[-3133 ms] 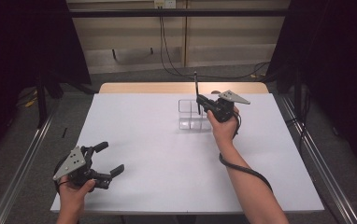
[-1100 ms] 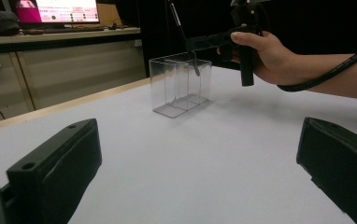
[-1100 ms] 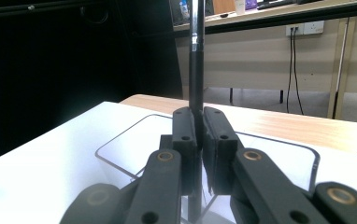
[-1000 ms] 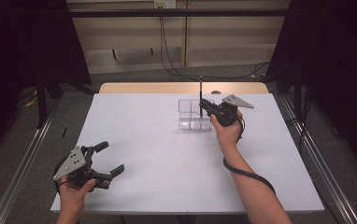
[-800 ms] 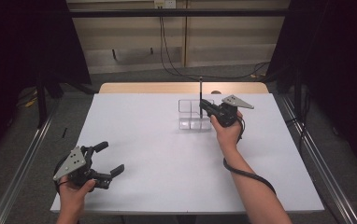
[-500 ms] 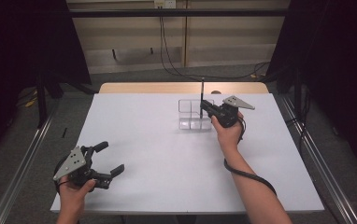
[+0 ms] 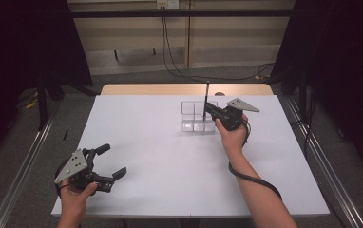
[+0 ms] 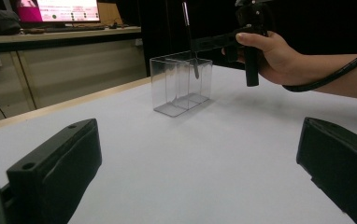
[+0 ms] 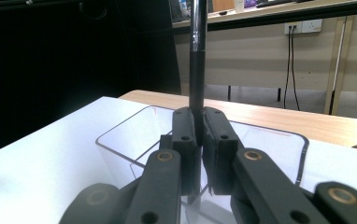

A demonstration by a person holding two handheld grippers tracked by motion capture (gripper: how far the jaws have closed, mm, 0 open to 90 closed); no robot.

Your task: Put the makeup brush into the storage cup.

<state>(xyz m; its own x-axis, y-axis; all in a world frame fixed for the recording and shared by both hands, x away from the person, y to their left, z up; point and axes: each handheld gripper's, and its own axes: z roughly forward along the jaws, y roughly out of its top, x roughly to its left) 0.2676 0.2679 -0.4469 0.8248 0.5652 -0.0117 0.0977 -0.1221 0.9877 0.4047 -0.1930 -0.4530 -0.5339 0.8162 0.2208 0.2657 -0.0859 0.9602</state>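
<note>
A clear box with compartments stands on the white table, right of centre toward the back. My right gripper hovers at the box's right part, shut on a black pen held upright. In the right gripper view, the pads clamp the pen above the box's rim. In the left gripper view, the pen's lower end dips into the box; I cannot tell which compartment. My left gripper rests near the front left corner, open and holding nothing.
A wooden strip runs along the table's far edge, with a small round object on it. Metal rails flank the table on the floor. A cable trails from the right gripper along the forearm.
Compared with three seconds ago, the right gripper and pen have shifted slightly right along the box and the pen stands straighter. Within the last second nothing moves. The left gripper is unchanged.
</note>
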